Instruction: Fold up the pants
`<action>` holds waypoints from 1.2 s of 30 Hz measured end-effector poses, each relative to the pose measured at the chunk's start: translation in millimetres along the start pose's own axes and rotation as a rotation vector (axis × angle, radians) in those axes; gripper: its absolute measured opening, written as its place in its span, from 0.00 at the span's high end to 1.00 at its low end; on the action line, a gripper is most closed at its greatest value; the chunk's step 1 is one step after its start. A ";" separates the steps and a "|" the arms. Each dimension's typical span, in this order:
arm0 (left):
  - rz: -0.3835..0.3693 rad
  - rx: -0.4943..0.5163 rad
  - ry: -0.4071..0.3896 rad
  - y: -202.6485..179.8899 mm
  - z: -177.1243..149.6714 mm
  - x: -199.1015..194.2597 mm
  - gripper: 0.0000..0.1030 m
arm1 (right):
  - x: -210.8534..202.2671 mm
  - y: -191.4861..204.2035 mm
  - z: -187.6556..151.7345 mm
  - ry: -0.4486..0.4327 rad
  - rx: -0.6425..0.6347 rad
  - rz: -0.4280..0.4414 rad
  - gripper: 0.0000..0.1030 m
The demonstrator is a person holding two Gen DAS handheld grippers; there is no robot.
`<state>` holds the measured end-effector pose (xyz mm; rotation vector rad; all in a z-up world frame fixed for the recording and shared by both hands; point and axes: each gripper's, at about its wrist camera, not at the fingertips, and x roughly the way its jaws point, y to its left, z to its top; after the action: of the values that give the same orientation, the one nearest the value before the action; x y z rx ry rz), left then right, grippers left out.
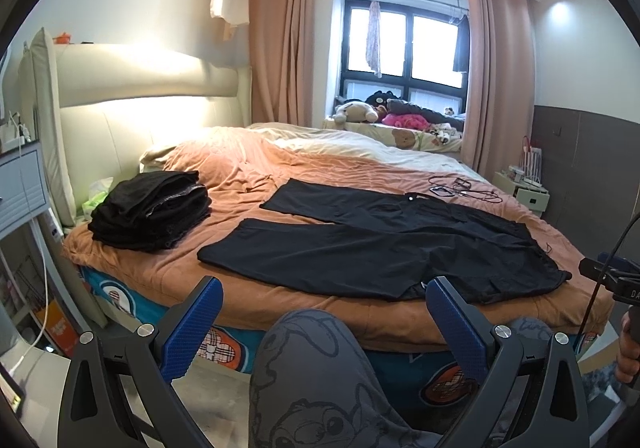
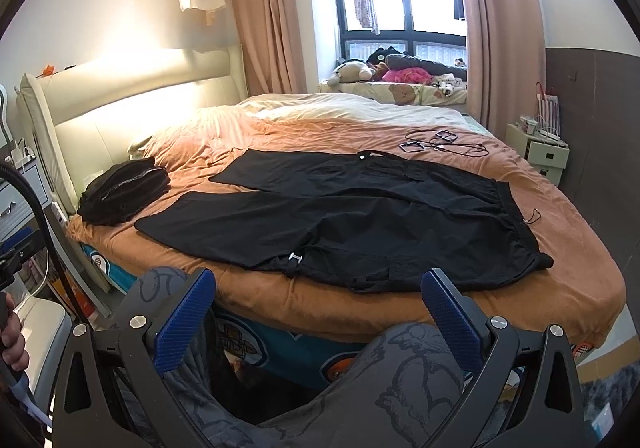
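Black pants [image 1: 384, 244] spread flat on the orange bedspread [image 1: 248, 176], waistband toward the right, both legs running left toward the headboard and splayed slightly apart at the hems. No fold visible anywhere, so judged as the very start: laid out, not yet picked up. Left gripper [image 1: 324, 320] spread wide and empty, held back off the near edge of the bed above a knee in patterned grey trousers. Right gripper [image 2: 318, 312] likewise wide and empty, also short of the mattress, facing the near side of the seat and the small metal buckle [image 2: 295, 257] on a strap there. Both well apart from the cloth. Probable next move: reach forward and down, one gripper to the waistband end, the other to a leg hem, pinch a single edge cleanly and carry one leg over onto the other. Needs a low approach so the lower finger slides under the fabric without dragging the bedspread up too. Worth minding: the drawcord [image 2: 534, 217] trailing off the waistband, and the cables and small devices [image 2: 436, 142] lying on the bedspread just beyond the far leg. Stack of folded dark clothes [image 1: 150, 210] near the headboard, beside the leg hems, a likely place for the finished pair.
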<state>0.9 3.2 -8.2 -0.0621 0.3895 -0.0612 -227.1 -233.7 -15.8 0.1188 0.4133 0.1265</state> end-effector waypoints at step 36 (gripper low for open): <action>0.014 -0.023 0.009 4.1 1.5 8.6 0.00 | 0.1 -6.7 2.1 0.001 0.033 -0.044 0.00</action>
<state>9.7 6.8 -10.3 -0.0815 0.4001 -0.0431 -225.5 -240.4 -14.9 0.1416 0.4185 0.0762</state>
